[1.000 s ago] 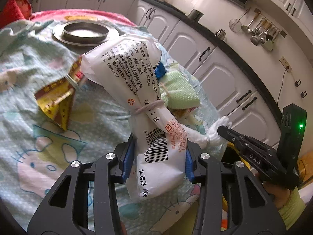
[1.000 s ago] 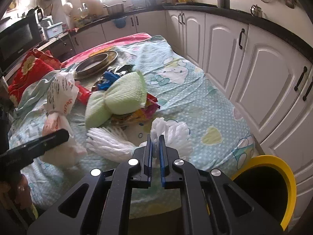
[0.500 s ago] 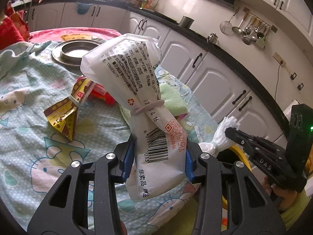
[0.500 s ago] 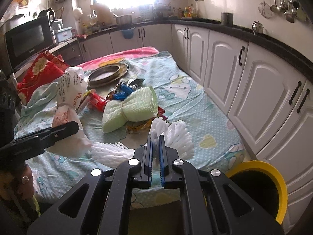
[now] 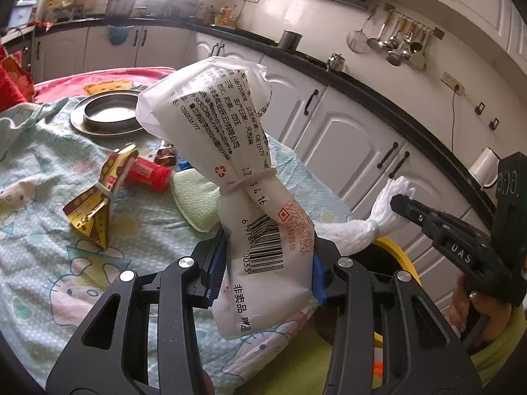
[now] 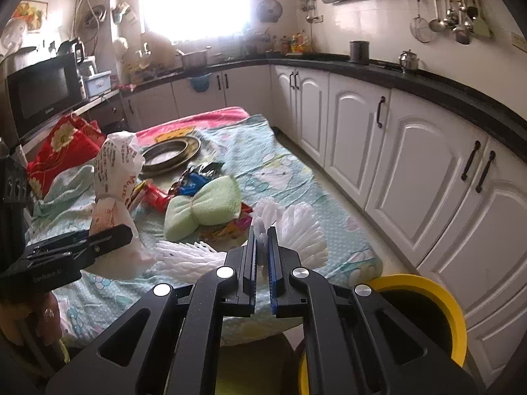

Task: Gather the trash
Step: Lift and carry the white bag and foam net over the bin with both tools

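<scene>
My left gripper (image 5: 268, 265) is shut on a white printed plastic bag (image 5: 237, 164), tied in the middle, held upright above the table. It also shows in the right wrist view (image 6: 112, 177). My right gripper (image 6: 262, 253) is shut on a white foam net sleeve (image 6: 290, 227), lifted off the table; the sleeve also shows in the left wrist view (image 5: 365, 230). A yellow-rimmed bin (image 6: 425, 299) stands on the floor below the right gripper. More trash lies on the table: a green foam net (image 6: 204, 207), a red tube (image 5: 148, 172), a yellow-red wrapper (image 5: 95, 210).
The table has a light blue cartoon cloth (image 5: 42, 256). A metal dish (image 5: 105, 115) sits at its far end. White cabinets (image 6: 411, 171) run along the right. A red bag (image 6: 62, 144) and a microwave (image 6: 42, 92) are on the left.
Both grippers have risen and pulled back from the table with their loads. The bag and the foam sleeve now hang higher, and the bin shows more fully.
</scene>
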The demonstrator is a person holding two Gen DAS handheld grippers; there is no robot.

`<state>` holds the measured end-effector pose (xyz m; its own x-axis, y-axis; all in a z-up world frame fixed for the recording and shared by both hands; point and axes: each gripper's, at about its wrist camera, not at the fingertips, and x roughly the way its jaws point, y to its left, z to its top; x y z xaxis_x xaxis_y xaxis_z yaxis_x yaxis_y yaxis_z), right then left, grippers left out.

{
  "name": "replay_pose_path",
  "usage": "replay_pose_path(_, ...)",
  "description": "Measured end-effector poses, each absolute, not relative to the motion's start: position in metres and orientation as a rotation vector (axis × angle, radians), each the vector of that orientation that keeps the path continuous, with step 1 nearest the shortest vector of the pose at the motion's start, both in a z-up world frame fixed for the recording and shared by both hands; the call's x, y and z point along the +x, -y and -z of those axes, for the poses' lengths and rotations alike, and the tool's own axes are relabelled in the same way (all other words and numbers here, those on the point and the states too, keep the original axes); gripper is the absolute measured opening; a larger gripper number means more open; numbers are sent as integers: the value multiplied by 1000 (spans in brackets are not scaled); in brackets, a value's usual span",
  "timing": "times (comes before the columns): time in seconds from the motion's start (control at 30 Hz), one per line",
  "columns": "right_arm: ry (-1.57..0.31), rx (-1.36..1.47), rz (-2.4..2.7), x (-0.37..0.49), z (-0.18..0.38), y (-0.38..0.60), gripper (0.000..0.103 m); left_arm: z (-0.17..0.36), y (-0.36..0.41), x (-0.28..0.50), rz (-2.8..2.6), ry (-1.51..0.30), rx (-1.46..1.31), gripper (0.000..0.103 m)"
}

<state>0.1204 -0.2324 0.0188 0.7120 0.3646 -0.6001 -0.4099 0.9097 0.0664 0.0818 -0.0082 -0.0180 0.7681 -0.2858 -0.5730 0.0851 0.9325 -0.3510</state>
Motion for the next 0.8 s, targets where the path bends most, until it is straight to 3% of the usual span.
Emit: replay_pose_path(0.8, -575, -6, -291, 105, -31, 300, 6, 14, 73, 78, 316, -676, -172, 34)
